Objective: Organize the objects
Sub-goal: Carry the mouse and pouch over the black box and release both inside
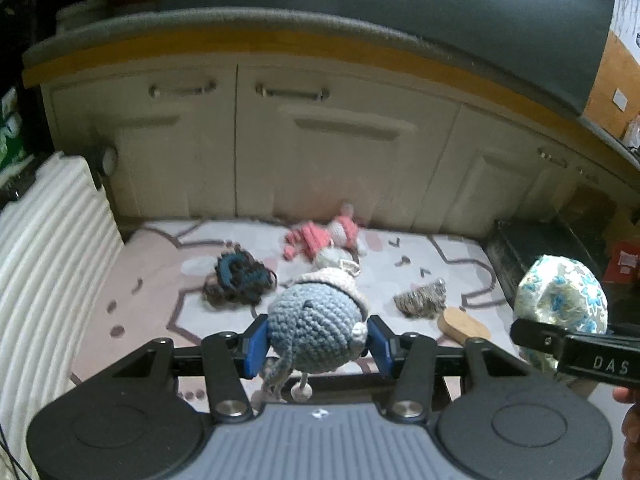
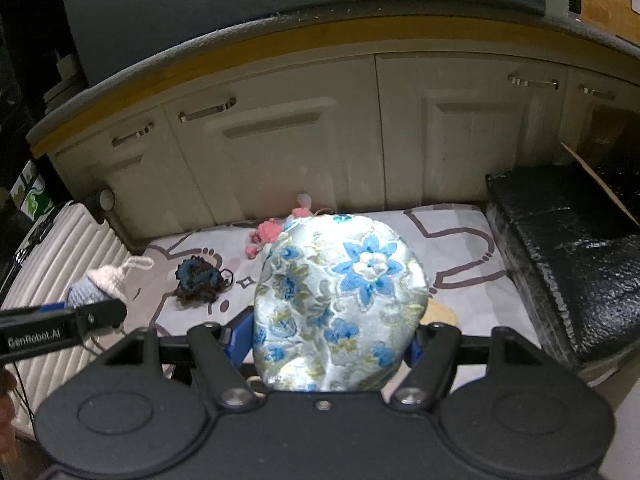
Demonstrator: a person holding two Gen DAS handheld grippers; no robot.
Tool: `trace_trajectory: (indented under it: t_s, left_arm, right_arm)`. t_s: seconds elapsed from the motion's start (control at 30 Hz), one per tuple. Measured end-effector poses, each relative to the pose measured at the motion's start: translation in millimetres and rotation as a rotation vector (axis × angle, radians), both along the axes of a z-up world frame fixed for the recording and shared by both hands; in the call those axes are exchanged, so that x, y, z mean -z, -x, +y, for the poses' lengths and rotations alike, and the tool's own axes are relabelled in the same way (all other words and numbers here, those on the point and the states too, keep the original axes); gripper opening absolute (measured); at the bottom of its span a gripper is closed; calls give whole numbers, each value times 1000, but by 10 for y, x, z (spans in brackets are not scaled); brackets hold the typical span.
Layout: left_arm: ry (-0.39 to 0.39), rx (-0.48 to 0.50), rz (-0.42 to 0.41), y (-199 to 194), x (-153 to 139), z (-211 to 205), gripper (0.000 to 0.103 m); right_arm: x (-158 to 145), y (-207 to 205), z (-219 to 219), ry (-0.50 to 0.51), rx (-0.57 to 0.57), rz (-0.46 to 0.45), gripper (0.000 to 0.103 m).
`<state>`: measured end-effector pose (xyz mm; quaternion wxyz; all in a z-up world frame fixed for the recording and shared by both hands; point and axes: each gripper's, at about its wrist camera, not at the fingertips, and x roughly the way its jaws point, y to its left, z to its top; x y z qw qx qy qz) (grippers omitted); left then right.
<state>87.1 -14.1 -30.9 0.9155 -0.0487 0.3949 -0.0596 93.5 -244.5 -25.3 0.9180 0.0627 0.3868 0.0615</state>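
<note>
My left gripper (image 1: 316, 346) is shut on a blue crochet toy (image 1: 312, 328) with a cream cap, held above the patterned mat (image 1: 140, 280). My right gripper (image 2: 332, 344) is shut on a silver pouch with blue flowers (image 2: 340, 300), also held above the mat; the pouch shows at the right of the left wrist view (image 1: 560, 300). The blue toy and left gripper show at the left of the right wrist view (image 2: 92, 288). On the mat lie a pink crochet doll (image 1: 320, 236), a dark blue-brown yarn piece (image 1: 240, 276), a brown tassel (image 1: 420, 300) and a wooden brush (image 1: 460, 324).
Cream cabinet doors (image 1: 320, 140) stand behind the mat under a dark countertop. A white ribbed suitcase (image 1: 48, 248) lies at the left. A black wrapped block (image 2: 560, 248) lies at the right of the mat.
</note>
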Motion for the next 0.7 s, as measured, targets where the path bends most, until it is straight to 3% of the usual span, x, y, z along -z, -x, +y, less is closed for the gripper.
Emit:
trace_trajectory:
  t_s: [0.23,0.37,0.7]
  left_arm:
    - [-2,62,82,-9,179,-123,53]
    - [-14,81,132,-17,291,-136,53]
    - [-50,90,242,-112,564,-148,53]
  right_arm:
    - [63,30,94,1,-48,38,71]
    - [200,-24,126,-32,-75,106,71]
    - [507,-38,368,25,-186,244,71]
